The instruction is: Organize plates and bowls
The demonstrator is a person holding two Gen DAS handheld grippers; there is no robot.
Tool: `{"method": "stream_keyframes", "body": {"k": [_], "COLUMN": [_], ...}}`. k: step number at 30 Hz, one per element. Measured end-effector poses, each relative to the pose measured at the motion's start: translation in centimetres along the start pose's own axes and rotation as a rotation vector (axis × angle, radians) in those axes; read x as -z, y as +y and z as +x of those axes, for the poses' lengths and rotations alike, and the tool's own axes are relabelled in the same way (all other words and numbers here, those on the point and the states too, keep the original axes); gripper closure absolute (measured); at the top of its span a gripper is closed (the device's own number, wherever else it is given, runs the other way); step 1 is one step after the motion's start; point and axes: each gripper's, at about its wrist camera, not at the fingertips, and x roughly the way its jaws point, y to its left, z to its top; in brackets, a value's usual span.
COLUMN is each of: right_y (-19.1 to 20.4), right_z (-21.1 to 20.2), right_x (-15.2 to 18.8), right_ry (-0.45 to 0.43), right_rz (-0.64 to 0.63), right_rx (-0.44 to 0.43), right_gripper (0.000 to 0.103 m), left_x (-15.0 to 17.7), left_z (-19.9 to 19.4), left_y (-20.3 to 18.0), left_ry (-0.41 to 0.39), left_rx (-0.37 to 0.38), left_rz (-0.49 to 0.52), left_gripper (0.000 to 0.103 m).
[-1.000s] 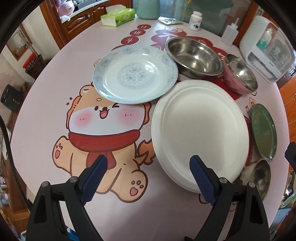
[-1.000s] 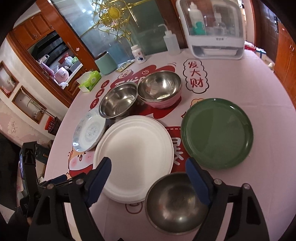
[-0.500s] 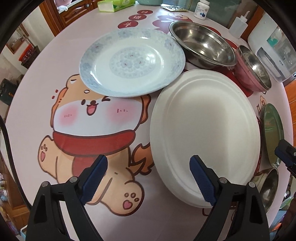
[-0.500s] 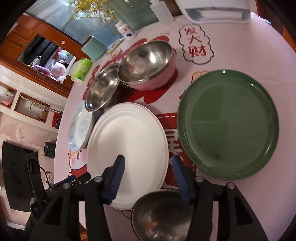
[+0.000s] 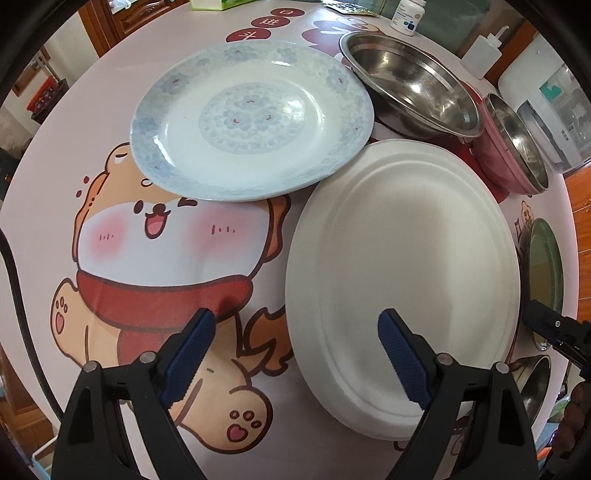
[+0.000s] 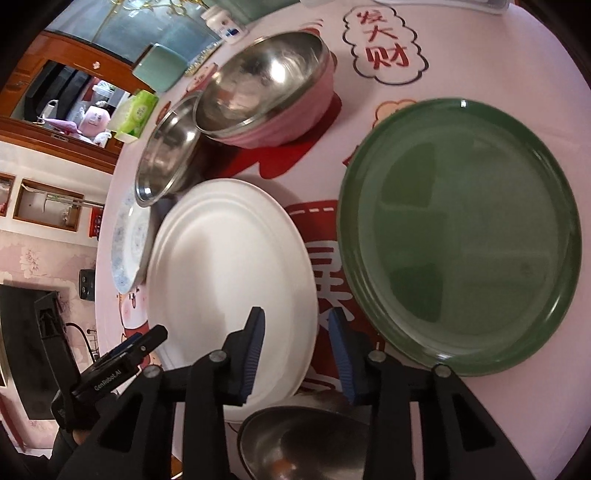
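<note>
My left gripper is open above the table, its right finger over the near edge of a big white plate. A blue-patterned plate lies behind, its rim over the white plate's edge. My right gripper is partly closed and empty, hovering over the right rim of the white plate, just above a small steel bowl. A green plate lies to the right. A pink-sided steel bowl and a wide steel bowl sit behind.
The round table has a cartoon-dog cloth. A white appliance, a squeeze bottle and a pill bottle stand at the far edge. A green tissue pack and a teal container stand far left.
Both grippers have moved forward and lower toward the plates. My right gripper has narrowed from wide open to a small gap. My left gripper has stayed open.
</note>
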Motion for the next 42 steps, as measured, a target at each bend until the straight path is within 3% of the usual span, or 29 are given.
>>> {"method": "stream_keyframes", "body": {"k": [4, 11, 17, 25, 34, 42], "right_y": [-0.3, -0.5, -0.5, -1.2, -1.9, -1.3], "right_z": [0.6, 1.4, 1.9, 1.8, 1.5, 0.7], "right_x": [-0.2, -0.6, -0.8, -0.7, -0.7, -0.4], "right_ry": [0.019, 0.05, 0.062, 0.055, 0.058, 0.038], "right_rz": [0.005, 0.013, 0.018, 0.032, 0.045, 0.035], "right_rx": [0.005, -0.002, -0.012, -0.048, -0.069, -0.09], "right_gripper": [0.07, 0.082, 0.084, 0.086, 0.087, 0.088], "left_x": [-0.3, -1.3, -2.1, -2.6, -2.7, -2.2], "left_z": [0.9, 1.5, 0.9, 0.5, 0.5, 0.5], "left_y": [0.0, -0.6, -0.3, -0.8, -2.0, -2.0], "left_ry": [0.028, 0.016, 0.016, 0.006, 0.01, 0.012], "left_rx": [-0.009, -0.022, -0.05, -0.003, 0.013, -0.017], "left_rz": [0.016, 0.044, 0.043, 0.064, 0.072, 0.089], "left_gripper": [0.032, 0.038, 0.052, 0.067, 0.069, 0.071]}}
